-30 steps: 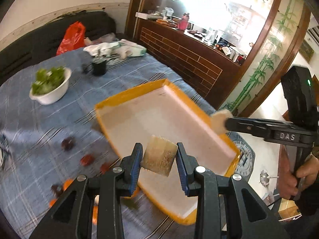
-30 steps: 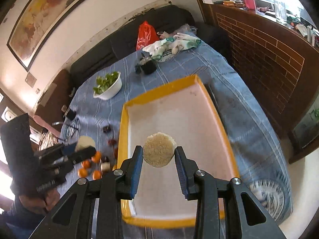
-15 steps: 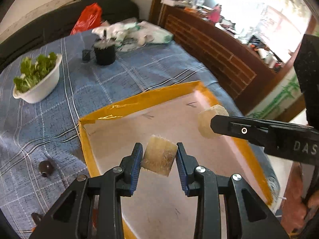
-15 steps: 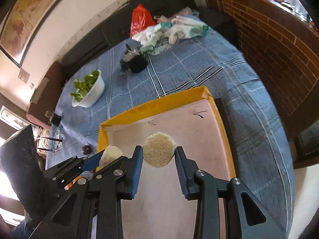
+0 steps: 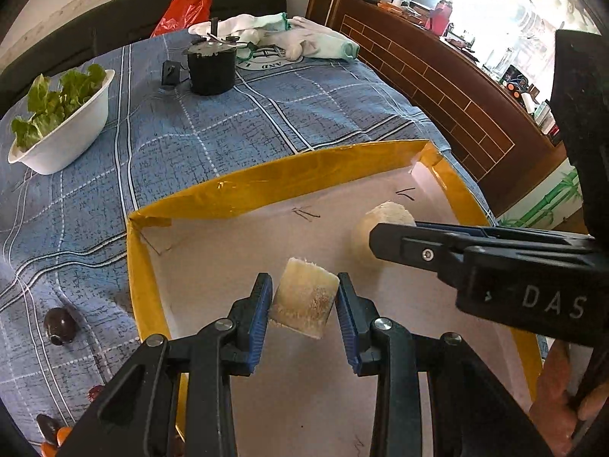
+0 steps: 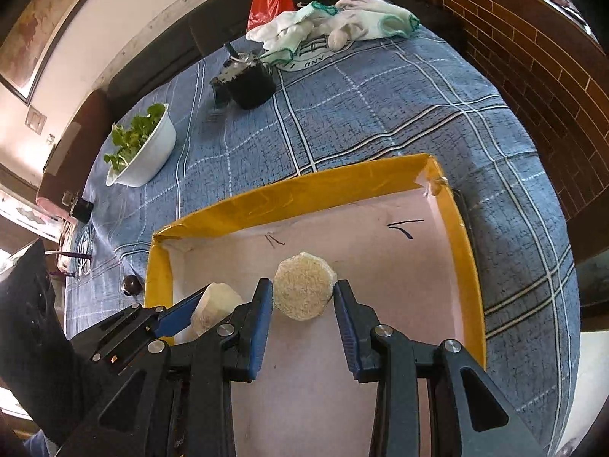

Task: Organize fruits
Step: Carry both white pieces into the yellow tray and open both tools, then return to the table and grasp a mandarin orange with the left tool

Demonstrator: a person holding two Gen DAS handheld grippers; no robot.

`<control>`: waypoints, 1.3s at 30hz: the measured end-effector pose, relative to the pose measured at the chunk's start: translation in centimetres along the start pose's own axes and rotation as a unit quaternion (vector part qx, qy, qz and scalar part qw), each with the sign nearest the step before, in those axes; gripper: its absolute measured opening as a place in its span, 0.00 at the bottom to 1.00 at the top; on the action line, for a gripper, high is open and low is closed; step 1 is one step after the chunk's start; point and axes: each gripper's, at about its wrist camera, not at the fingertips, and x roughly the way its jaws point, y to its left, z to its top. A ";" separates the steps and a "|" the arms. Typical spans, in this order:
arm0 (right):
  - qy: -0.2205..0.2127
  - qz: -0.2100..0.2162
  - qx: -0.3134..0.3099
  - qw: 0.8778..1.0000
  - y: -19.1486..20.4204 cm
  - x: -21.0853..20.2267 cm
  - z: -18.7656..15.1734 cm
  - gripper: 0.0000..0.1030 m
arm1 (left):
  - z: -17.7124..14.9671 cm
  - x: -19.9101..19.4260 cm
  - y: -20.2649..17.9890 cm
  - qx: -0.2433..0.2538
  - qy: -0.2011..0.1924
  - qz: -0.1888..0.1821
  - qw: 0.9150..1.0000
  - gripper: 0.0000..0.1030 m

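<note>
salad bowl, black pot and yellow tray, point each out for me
salad bowl (image 5: 64, 129), left wrist view, on its white outer wall
black pot (image 5: 211, 70), left wrist view, on its dark side
yellow tray (image 6: 304, 194), right wrist view, on its far yellow wall

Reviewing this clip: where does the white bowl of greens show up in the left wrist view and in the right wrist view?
Left wrist: the white bowl of greens sits at the far left edge, upper part, on the blue checked cloth.
Right wrist: the bowl is upper left, further in from the edge.
Shared landmark: the black cylindrical motor stands to the bowl's right in both views, beyond the yellow-rimmed tray.
</note>
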 end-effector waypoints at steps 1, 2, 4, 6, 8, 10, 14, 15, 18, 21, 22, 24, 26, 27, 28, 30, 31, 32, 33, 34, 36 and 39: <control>-0.001 -0.002 -0.001 1.000 0.1 0.1 0.0 0.36 | -0.1 0.0 0.1 -0.001 -0.001 0.000 1.000 0.31; -0.004 -0.001 -0.002 1.000 0.2 0.0 0.0 0.36 | -0.2 0.0 0.1 0.000 -0.001 0.001 1.000 0.31; -0.006 -0.002 -0.005 1.000 0.3 0.0 0.1 0.36 | -0.2 0.1 0.2 0.001 -0.001 0.005 1.000 0.33; -0.006 -0.004 -0.008 1.000 0.5 -0.1 0.1 0.37 | -0.2 -0.1 0.3 -0.002 -0.004 0.005 1.000 0.37; -0.011 -0.005 -0.010 1.000 0.6 -0.5 0.1 0.41 | -0.1 -0.5 0.3 -0.005 -0.010 0.003 1.000 0.42; -0.018 -0.008 -0.007 1.000 0.6 -1.0 0.0 0.47 | -0.1 -0.8 0.3 -0.004 -0.014 0.000 1.000 0.44; -0.035 -0.003 0.005 0.999 0.3 -2.6 -0.4 0.48 | -0.3 -1.6 0.2 -0.007 -0.017 -0.004 1.000 0.44; -0.037 -0.001 0.007 0.999 0.3 -3.0 -0.6 0.48 | -0.4 -1.8 0.3 -0.009 -0.018 -0.006 1.000 0.45; -0.046 0.008 0.010 0.999 0.3 -4.2 -1.5 0.48 | -0.9 -2.7 0.4 -0.010 -0.021 -0.010 1.000 0.45; -0.052 0.016 0.011 0.998 0.7 -5.2 -2.7 0.48 | -1.6 -3.8 0.7 -0.015 -0.023 -0.017 0.999 0.45; -0.053 0.019 0.012 0.998 0.9 -5.5 -3.1 0.48 | -1.9 -4.3 0.7 -0.015 -0.025 -0.019 0.999 0.45; -0.055 0.027 0.015 0.998 1.2 -6.1 -4.1 0.48 | -2.5 -5.3 0.9 -0.012 -0.030 -0.023 0.999 0.45; -0.057 0.035 0.018 0.998 1.7 -6.6 -5.0 0.48 | -3.3 -6.6 1.0 -0.007 -0.036 -0.027 0.999 0.45; -0.058 0.039 0.019 0.997 2.0 -6.8 -5.4 0.48 | -3.7 -7.3 1.2 -0.006 -0.038 -0.031 0.999 0.45; -0.058 0.045 0.019 0.997 2.3 -7.0 -5.7 0.48 | -4.0 -7.9 1.4 -0.006 -0.041 -0.032 0.999 0.45; -0.062 0.053 0.013 0.997 3.4 -7.5 -6.6 0.48 | -4.7 -9.3 2.0 -0.005 -0.049 -0.030 0.998 0.45; -0.062 0.055 0.010 0.997 3.8 -7.6 -6.9 0.48 | -5.1 -10.0 2.5 -0.007 -0.053 -0.031 0.998 0.45; -0.059 0.063 0.008 0.996 4.5 -7.7 -7.3 0.48 | -5.5 -10.8 3.1 -0.012 -0.055 -0.031 0.998 0.45; -0.057 0.069 0.005 0.996 5.0 -7.7 -7.6 0.48 | -5.9 -11.6 3.8 -0.018 -0.059 -0.031 0.998 0.45; -0.054 0.074 0.000 0.996 5.5 -7.7 -7.8 0.48 | -6.2 -12.2 4.3 -0.023 -0.063 -0.030 0.997 0.45; -0.045 0.080 -0.014 0.996 6.8 -7.4 -8.5 0.48 | -7.0 -13.9 5.9 -0.034 -0.076 -0.024 0.996 0.45; -0.028 0.095 -0.027 0.995 8.5 -6.7 -9.7 0.48 | -8.4 -16.0 8.5 -0.053 -0.089 -0.012 0.994 0.45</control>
